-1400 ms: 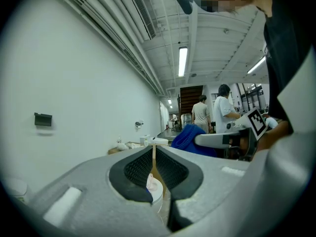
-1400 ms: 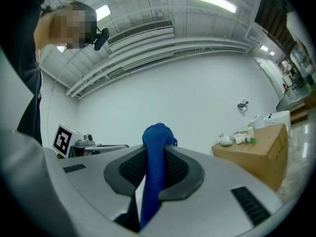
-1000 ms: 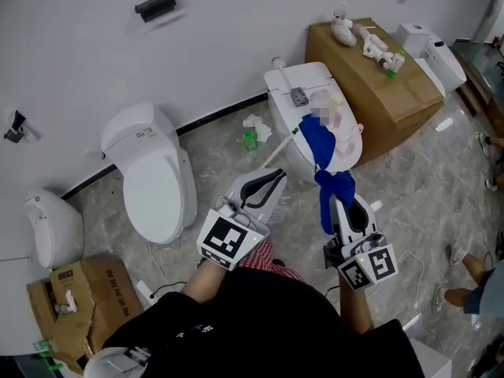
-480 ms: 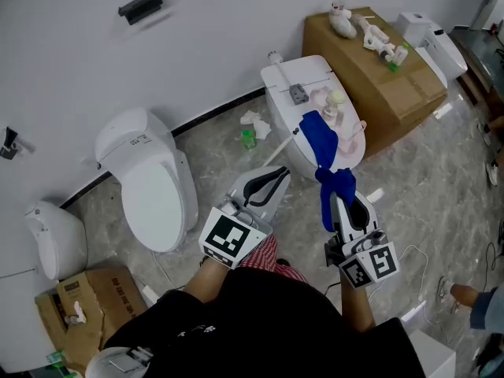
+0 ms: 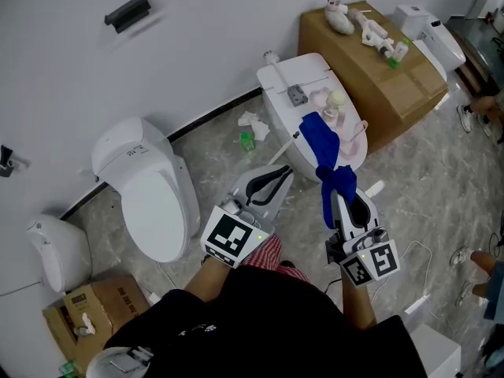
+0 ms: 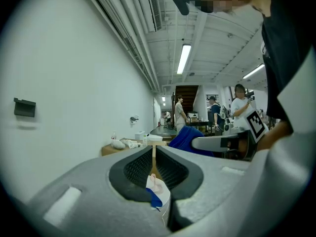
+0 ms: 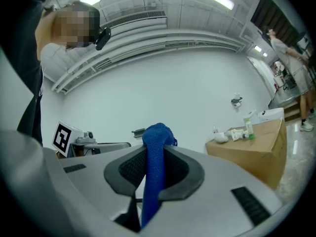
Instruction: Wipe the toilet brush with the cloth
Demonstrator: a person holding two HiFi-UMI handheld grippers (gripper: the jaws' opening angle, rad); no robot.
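Left hand-held gripper (image 5: pixel 273 181) pinches the toilet brush (image 5: pixel 284 148) handle, and the right hand-held gripper (image 5: pixel 340 203) clamps the blue cloth (image 5: pixel 319 140). Wiping seems barely begun.

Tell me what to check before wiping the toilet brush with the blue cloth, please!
1. Left gripper shut on the toilet brush handle: ok.
2. Handle lying straight along the middle of the left jaws: ok.
3. Right gripper shut on the blue cloth: ok.
4. Cloth touching the handle's far end: cannot tell; in the head view it hangs right beside it.
5. Small things on the toilet lid clear of the cloth: cannot tell; from above they show just beside it.
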